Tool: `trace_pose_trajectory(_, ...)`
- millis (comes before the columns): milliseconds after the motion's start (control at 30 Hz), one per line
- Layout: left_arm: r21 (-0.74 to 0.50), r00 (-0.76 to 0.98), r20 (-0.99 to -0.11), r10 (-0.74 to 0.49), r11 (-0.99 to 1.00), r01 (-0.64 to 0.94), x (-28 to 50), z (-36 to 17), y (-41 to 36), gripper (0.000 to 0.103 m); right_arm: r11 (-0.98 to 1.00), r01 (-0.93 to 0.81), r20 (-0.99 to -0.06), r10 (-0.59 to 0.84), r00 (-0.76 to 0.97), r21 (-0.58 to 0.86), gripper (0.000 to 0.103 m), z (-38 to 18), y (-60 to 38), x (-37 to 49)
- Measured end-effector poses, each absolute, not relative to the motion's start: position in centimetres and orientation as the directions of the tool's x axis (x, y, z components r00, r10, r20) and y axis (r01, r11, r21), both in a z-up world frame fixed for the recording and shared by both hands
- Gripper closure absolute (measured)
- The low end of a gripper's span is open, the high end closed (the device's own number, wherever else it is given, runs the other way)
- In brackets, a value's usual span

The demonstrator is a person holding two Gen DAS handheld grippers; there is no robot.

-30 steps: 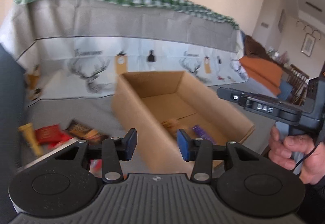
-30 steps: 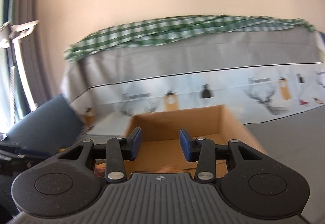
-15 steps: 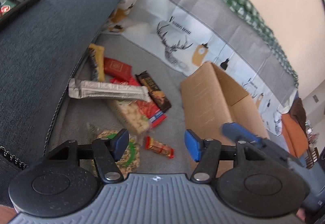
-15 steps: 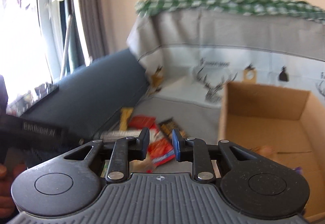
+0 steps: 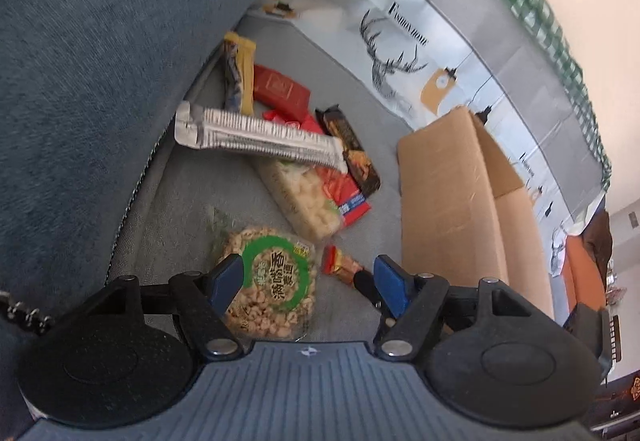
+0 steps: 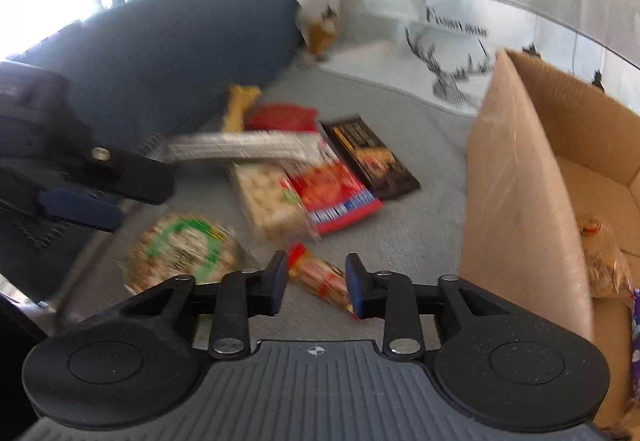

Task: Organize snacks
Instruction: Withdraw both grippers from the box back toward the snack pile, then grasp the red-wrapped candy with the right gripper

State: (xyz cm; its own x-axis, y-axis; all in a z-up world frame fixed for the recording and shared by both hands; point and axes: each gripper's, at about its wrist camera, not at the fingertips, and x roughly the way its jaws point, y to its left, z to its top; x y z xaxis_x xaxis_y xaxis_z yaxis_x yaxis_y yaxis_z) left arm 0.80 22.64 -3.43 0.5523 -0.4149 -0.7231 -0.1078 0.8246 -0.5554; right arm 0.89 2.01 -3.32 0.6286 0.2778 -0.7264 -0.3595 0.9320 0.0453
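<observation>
Several snacks lie on the grey sofa seat: a round green-label nut pack [image 5: 269,283] [image 6: 182,247], a small red-gold candy [image 5: 340,265] [image 6: 320,277], a silver bar [image 5: 260,137], a clear puffed-snack bag [image 5: 300,197], a red packet [image 6: 334,197] and a dark chocolate bar [image 6: 370,157]. My left gripper [image 5: 308,281] is open just above the nut pack. My right gripper [image 6: 316,285] is open over the small candy. The cardboard box [image 5: 444,201] [image 6: 520,177] stands to the right and holds a few snacks.
A blue sofa armrest [image 5: 100,61] rises on the left. A deer-print cloth [image 5: 400,41] covers the sofa back. A yellow bar [image 5: 240,69] and a red pouch [image 5: 282,89] lie near the back corner.
Both grippers have swung from the box to the snack pile on the left and come down close to it. The left jaws have opened wider; the right jaws narrowed, then reopened.
</observation>
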Motion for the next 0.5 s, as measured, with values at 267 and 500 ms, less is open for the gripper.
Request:
trace_pose_trajectory(267,-0.558,0.535,-0.732,-0.423,0.822,-0.112,1.4,-3.8,22.5,0.023,0.92,-0.392,-0.727,0.277,0.628,0.011,0.057,-5.2,2.2,1.4)
trace_pose_trajectory(500,-0.55,0.534,-0.739,-0.41,0.826,-0.126,1.4,-3.8,22.5,0.023,0.923,-0.38,-0.749,0.292,0.594,0.058,0.049,-5.9,1.6,2.8)
